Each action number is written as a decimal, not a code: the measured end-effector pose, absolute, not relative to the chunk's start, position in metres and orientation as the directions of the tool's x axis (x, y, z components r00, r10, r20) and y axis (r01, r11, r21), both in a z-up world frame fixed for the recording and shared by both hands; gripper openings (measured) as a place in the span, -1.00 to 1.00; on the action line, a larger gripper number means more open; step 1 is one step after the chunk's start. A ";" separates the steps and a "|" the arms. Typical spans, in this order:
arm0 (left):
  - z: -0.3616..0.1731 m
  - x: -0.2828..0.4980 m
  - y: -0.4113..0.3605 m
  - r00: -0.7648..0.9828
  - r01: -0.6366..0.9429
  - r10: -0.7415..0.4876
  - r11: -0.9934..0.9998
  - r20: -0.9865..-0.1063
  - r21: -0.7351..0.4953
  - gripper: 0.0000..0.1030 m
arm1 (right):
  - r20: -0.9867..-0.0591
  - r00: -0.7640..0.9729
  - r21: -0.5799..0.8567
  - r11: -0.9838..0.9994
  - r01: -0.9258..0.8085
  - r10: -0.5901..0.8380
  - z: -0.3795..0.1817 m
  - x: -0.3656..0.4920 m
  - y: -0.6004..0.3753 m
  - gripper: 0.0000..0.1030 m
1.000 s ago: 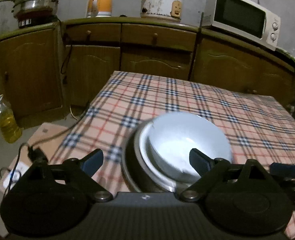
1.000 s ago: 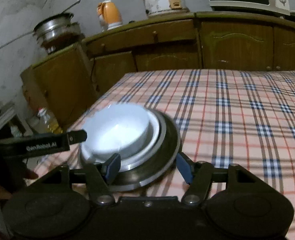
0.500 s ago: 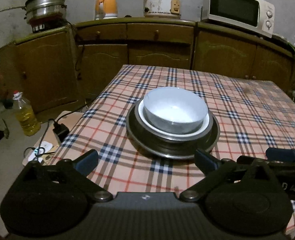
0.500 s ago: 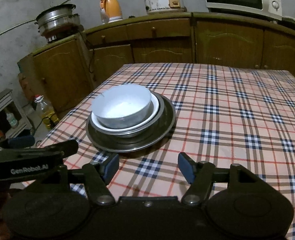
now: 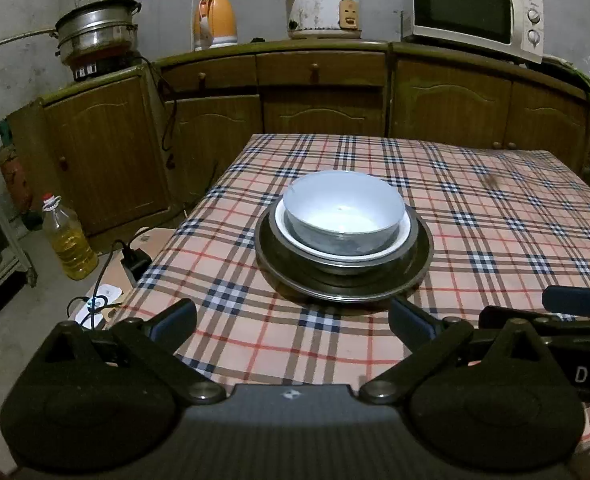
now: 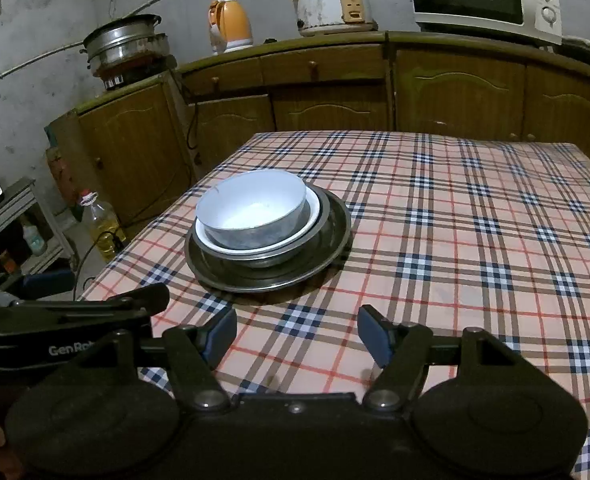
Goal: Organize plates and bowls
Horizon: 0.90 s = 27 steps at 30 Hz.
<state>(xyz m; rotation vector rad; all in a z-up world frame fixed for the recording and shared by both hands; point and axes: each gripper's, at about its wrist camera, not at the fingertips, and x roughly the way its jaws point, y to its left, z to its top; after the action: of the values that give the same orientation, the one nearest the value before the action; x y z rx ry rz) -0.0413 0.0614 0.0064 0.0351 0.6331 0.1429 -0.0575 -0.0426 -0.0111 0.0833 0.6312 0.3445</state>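
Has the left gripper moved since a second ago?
Yes. The left gripper has pulled back from the stacked white bowl; its open fingers now sit short of the metal plate on the plaid tablecloth.

From my feeds, the tabletop is covered edge to edge by a plaid cloth in peach, navy, white and red. The only thing I see lying directly on it is a wide metal plate, set toward the tabletop's left half and near its front edge. That metal plate carries a nested stack: a steel bowl, a white dish and a pale bowl on top.
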 end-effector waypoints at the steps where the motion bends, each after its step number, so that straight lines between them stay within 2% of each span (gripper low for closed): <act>1: 0.006 -0.042 0.060 0.796 -0.122 0.144 0.990 -0.587 0.076 1.00 | -0.564 0.753 0.181 0.940 -0.289 0.340 -0.011 -0.058 -0.044 0.55; 27: 0.007 -0.044 0.053 0.805 -0.126 0.149 0.989 -0.574 0.080 1.00 | -0.552 0.757 0.199 0.937 -0.287 0.349 -0.012 -0.062 -0.053 0.55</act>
<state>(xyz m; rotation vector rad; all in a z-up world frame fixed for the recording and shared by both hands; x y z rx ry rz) -0.0441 0.0530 0.0069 0.0380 0.6178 0.1475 -0.0616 -0.0533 -0.0121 0.1045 0.6216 0.3472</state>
